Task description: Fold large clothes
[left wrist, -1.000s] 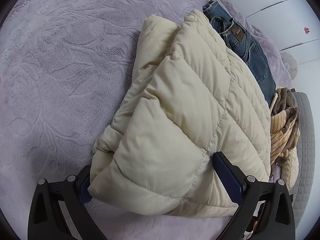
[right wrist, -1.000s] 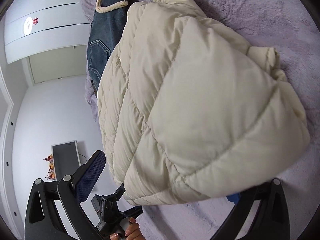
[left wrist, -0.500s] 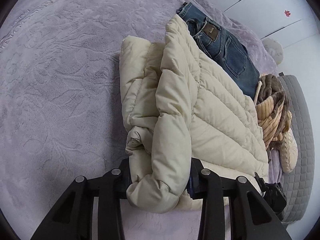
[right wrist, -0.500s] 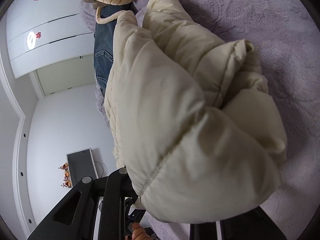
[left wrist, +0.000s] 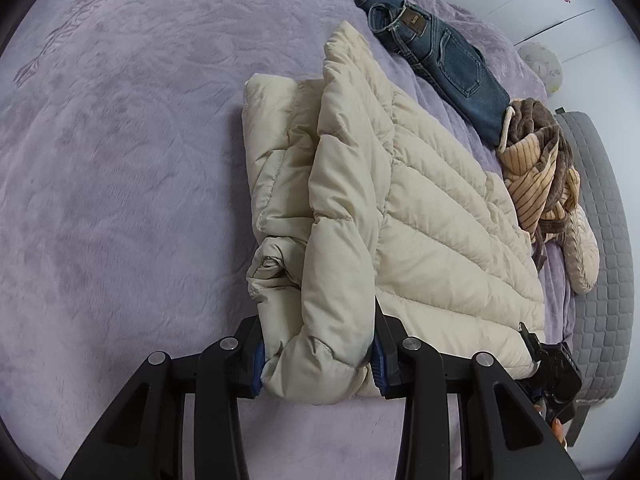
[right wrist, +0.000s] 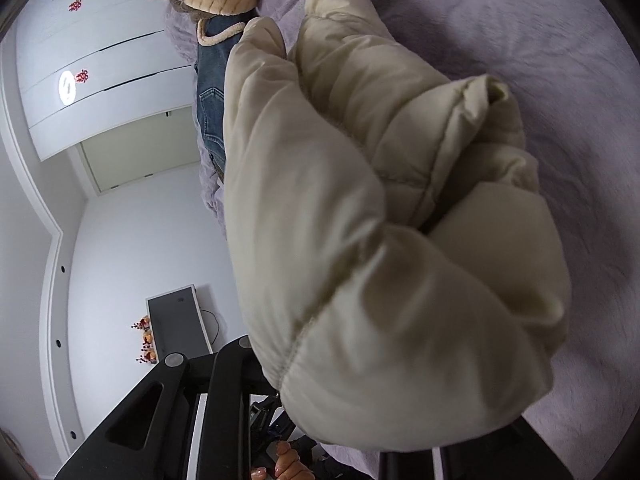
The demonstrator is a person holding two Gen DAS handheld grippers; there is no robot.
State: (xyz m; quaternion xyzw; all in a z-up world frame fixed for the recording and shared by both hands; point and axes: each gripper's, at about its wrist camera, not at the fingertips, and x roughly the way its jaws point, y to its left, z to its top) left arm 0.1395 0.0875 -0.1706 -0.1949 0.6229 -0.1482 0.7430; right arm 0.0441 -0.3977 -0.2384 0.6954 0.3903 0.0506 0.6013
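A cream quilted puffer jacket (left wrist: 400, 208) lies folded on the purple bedspread (left wrist: 120, 160). My left gripper (left wrist: 318, 360) is shut on the jacket's near edge, blue pads pressing both sides of a thick fold. In the right wrist view the jacket (right wrist: 360, 240) fills the frame and bulges over my right gripper (right wrist: 360, 420), which is shut on its bunched edge; the fingertips are hidden by the fabric. The right gripper also shows at the jacket's far corner in the left wrist view (left wrist: 552, 364).
Folded blue jeans (left wrist: 436, 52) lie beyond the jacket. A brown and striped garment (left wrist: 536, 164) is heaped at the right, next to a grey quilted headboard (left wrist: 600, 240). White wardrobe doors (right wrist: 100, 60) and a dark screen (right wrist: 180, 324) stand off the bed.
Both grippers closed from wide open onto the jacket's edges a second ago. Since then the left view has pulled back, showing more bedspread and jeans; the jacket edge is bunched and lifted.
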